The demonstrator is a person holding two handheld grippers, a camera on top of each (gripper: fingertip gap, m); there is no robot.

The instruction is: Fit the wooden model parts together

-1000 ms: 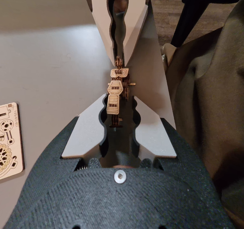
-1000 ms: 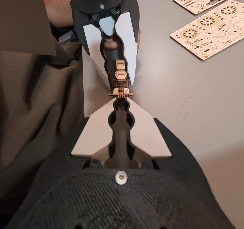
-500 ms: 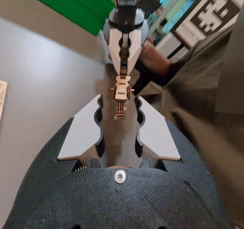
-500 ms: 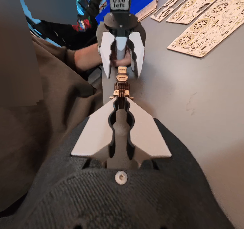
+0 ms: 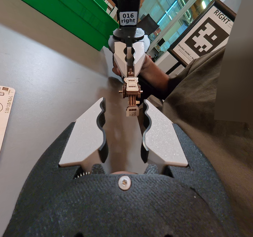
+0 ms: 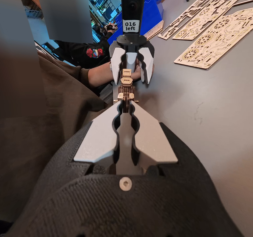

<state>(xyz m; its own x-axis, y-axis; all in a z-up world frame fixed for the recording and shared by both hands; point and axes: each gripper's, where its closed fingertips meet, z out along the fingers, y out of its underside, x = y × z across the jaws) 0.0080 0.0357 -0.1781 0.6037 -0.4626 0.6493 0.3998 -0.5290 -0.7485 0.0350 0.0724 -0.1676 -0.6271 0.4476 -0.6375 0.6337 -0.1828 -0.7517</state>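
The right gripper (image 6: 125,104) is seen with its jaws drawn close together at the tips, where a small piece is clamped. The left gripper (image 5: 123,103) is held facing it, tip towards tip, with its jaws spread wide and nothing touched by them. Each gripper is grasped from behind by a hand (image 5: 149,67), with bare forearms (image 6: 98,75) extended.

the left hand-held gripper (image 5: 123,103) has let go and backed off the wooden model (image 5: 131,92).
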